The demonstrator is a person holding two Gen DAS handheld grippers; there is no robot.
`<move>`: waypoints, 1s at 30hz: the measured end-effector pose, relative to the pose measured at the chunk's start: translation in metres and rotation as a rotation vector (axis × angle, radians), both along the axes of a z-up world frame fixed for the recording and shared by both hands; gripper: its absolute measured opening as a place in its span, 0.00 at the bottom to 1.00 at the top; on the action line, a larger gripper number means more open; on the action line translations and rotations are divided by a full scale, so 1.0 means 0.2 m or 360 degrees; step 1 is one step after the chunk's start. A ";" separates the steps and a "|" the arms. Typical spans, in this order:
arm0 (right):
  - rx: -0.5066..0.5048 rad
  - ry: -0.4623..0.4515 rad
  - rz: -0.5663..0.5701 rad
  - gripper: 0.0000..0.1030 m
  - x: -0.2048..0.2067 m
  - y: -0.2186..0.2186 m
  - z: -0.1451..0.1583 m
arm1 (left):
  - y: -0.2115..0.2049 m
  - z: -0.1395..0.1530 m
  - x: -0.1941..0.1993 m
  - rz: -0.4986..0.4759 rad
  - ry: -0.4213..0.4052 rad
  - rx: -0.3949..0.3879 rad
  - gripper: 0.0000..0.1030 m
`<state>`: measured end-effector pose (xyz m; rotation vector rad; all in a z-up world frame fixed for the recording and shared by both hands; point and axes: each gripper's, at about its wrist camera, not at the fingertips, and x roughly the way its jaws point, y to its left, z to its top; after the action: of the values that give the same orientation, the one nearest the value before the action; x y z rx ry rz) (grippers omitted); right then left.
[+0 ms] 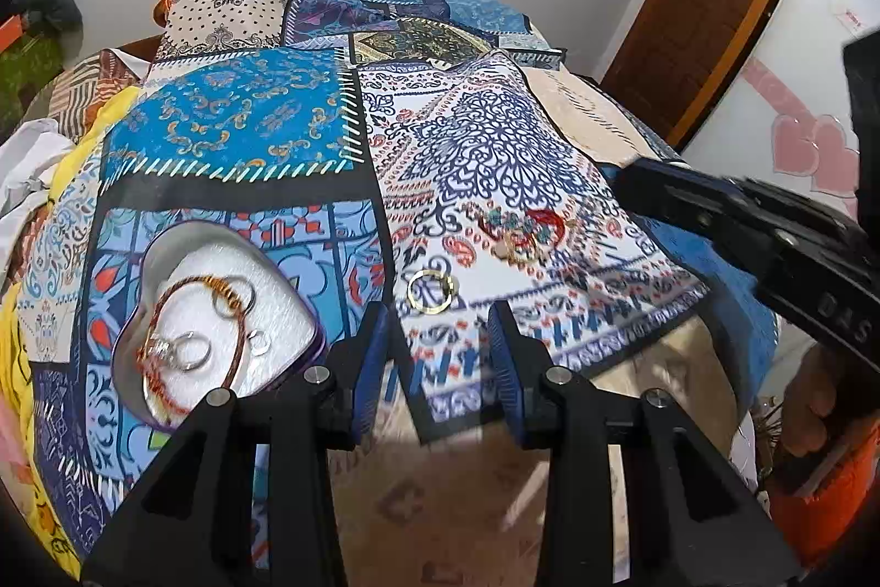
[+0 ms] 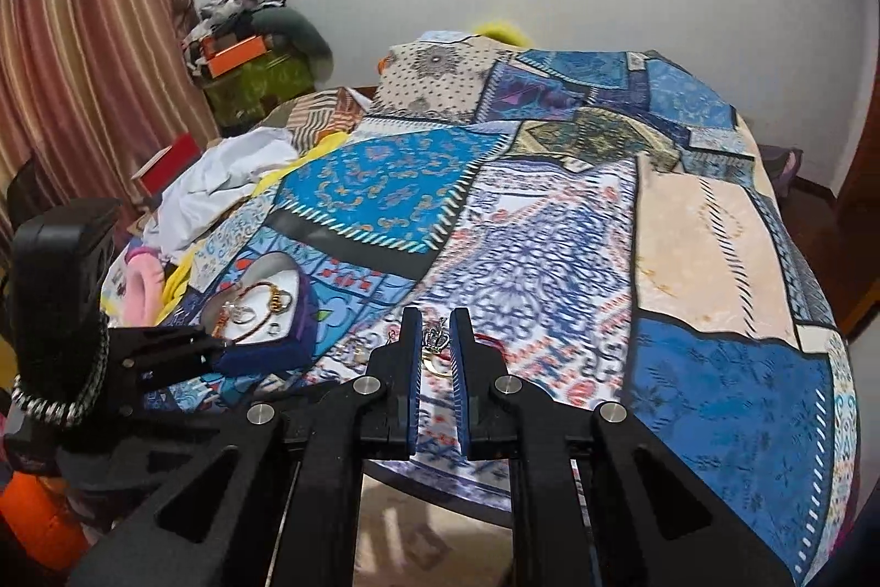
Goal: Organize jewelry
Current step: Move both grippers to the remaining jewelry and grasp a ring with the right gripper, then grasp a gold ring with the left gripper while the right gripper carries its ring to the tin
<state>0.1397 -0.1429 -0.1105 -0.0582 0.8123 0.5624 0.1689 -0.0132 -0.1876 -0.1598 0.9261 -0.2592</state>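
Note:
A heart-shaped tin (image 1: 165, 257) with a white lining sits on the patchwork cloth and holds a copper bangle, thin rings and a silver ring. It also shows in the right wrist view as the tin (image 2: 291, 281). My left gripper (image 1: 440, 339) is open with nothing between its blue pads. A gold ring (image 1: 433, 291) lies on the cloth just beyond its tips. Farther off lies a cluster of red and turquoise jewelry (image 1: 517, 229). My right gripper (image 2: 436, 328) is shut on a small silver crown-shaped piece (image 2: 437, 339), lifted off the cloth.
The patchwork cloth (image 2: 715, 229) covers a round table whose near edge drops to a patterned floor. Clothes and boxes (image 2: 220, 180) pile up at the left. A hand holds the right gripper's body (image 1: 770, 235) at the right of the left wrist view.

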 end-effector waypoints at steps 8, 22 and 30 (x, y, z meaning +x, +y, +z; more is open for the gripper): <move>0.0037 0.0018 -0.0045 0.09 0.03 -0.09 -0.02 | -0.02 -0.05 0.10 0.0069 0.0030 0.0062 0.33; 0.0067 0.0000 -0.0046 0.09 0.01 -0.12 0.01 | -0.02 0.02 0.05 0.0080 -0.0043 0.0105 0.20; 0.0067 -0.0060 -0.0008 0.09 -0.03 -0.04 0.09 | 0.04 0.14 -0.03 0.0116 -0.0148 0.0092 0.20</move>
<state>0.1340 -0.1505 -0.0931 -0.0282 0.7635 0.5716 0.1623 -0.0047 -0.1594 -0.1266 0.8327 -0.1710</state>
